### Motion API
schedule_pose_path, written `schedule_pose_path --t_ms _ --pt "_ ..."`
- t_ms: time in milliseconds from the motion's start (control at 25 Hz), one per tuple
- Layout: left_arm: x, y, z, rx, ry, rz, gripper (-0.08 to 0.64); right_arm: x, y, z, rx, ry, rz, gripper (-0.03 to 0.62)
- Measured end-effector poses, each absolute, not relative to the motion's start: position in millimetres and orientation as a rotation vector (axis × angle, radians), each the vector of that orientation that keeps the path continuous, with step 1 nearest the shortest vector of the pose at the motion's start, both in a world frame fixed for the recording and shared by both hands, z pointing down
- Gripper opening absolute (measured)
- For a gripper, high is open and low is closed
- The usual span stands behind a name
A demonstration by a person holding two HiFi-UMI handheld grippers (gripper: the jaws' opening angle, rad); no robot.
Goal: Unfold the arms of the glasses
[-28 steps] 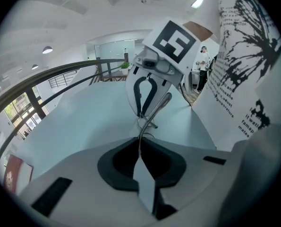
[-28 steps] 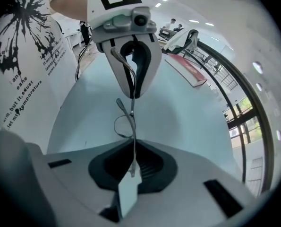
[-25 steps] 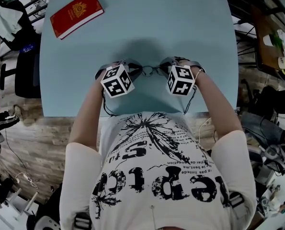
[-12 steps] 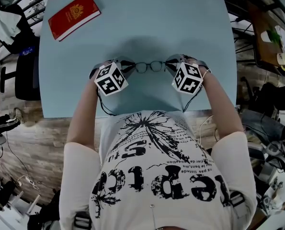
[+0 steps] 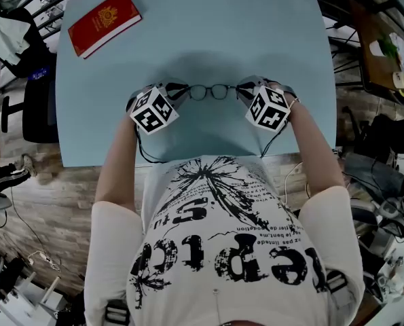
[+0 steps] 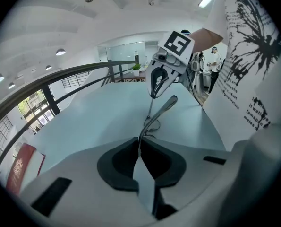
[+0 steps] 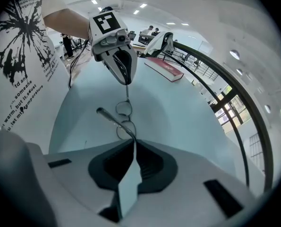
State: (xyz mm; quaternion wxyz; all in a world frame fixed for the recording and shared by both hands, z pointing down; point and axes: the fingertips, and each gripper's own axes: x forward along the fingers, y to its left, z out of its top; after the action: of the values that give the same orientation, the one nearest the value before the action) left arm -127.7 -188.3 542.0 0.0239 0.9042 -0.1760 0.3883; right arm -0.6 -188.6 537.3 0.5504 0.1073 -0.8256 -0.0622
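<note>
A pair of thin, dark wire glasses [image 5: 212,92] with round lenses hangs between the two claws. The glasses are over the middle of the light blue table [image 5: 256,32], closer to its near edge than its far edge. The left claw [image 5: 176,92] is squeezed tight on the left end of the glasses. The right claw [image 5: 246,90] is squeezed tight on the right end. The two claws face each other with the lenses in a row between them. At each end, a thin arm of the glasses sticks out toward the person's white printed shirt [image 5: 222,250]. A red book [image 5: 104,22] with a gold mark lies at the far left corner of the table, well apart from the glasses.
</note>
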Motion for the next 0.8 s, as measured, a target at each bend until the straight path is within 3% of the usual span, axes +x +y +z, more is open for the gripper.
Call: schedule_pose_path --t_ms 400,560,800 --pt "-126.6 -185.2 543.8 2.761 -0.620 1.202 0.046 -0.1 -189.7 534.0 0.350 -1.998 -0.156 0.035" --pt "-130.8 -182.0 544.3 2.746 -0.652 1.172 0.107 3.6 -189.7 533.0 0.423 -2.031 -0.122 0.127" --pt "-142.7 -172.7 514.8 2.760 -0.810 1.040 0.109 12.4 -181.9 517.2 0.590 -2.098 -0.033 0.098"
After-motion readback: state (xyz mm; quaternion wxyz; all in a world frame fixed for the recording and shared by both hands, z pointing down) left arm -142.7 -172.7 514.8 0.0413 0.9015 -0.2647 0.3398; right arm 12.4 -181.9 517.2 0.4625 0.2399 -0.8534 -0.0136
